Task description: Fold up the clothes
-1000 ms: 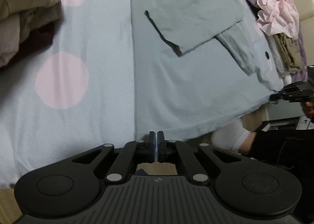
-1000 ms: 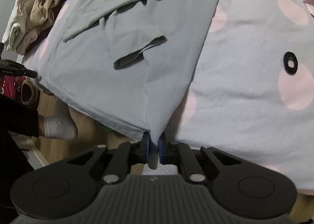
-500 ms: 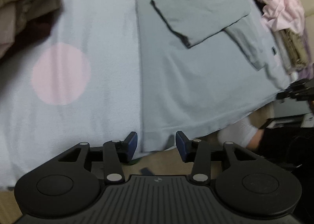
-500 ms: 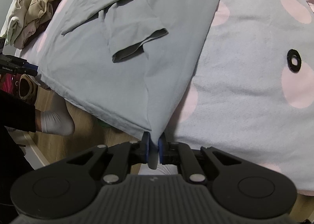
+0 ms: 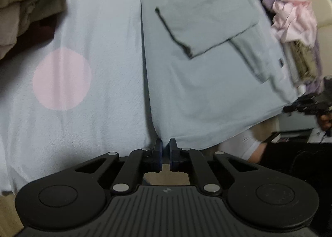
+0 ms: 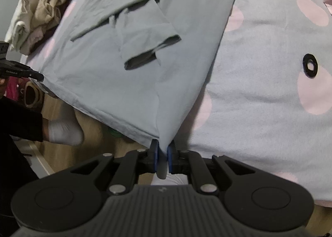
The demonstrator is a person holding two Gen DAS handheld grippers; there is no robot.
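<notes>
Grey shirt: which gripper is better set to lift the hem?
Right. The right gripper clamps the shirt corner, cloth poking through; the left gripper meets the hem edge, grip unclear.

Left gripper low at the near edge, fingers nearly together, pinching fabric at its tips. Right gripper likewise low, blue pads clamped on a fold, pointing forward.

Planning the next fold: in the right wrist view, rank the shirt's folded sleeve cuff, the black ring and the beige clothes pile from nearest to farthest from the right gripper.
1. Folded sleeve cuff: ahead of the right gripper, slightly left, on the grey shirt.
2. Black ring: off to the right on the dotted blanket.
3. Beige clothes pile: far upper left, beyond the shirt.
</notes>
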